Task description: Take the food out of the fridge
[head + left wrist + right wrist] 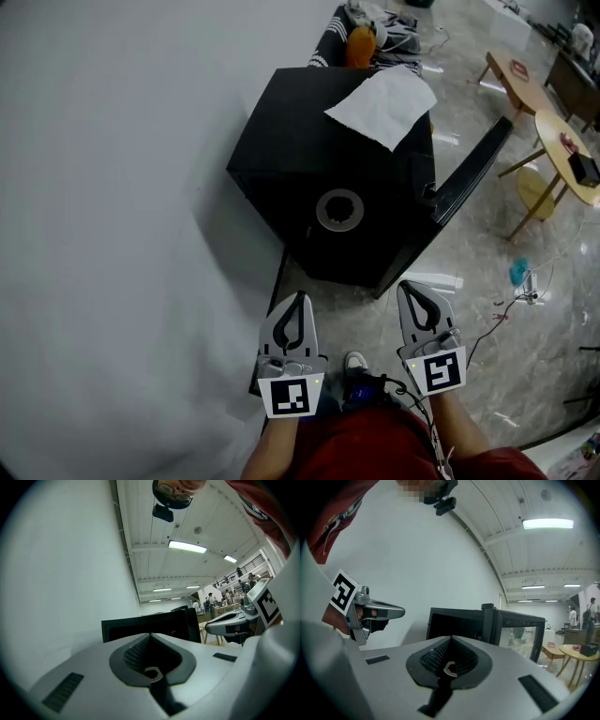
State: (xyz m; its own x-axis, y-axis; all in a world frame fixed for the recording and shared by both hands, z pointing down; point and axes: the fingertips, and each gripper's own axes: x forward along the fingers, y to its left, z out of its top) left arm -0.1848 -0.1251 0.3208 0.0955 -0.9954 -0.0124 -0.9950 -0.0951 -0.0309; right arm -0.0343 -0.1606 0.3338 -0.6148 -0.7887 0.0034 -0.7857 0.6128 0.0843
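No text, label or number can be read anywhere.

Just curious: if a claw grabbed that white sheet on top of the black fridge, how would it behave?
The white sheet looks thin and slightly rumpled, so it is probably light and floppy. It lies loose on the fridge, whose top looks smooth, so a push would likely slide it off.

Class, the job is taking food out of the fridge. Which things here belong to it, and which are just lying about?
Job: fridge, open door, left hand-held gripper, right hand-held gripper, both shut; no food visible.
Lying about: white sheet, grey ring, orange object, wooden table.
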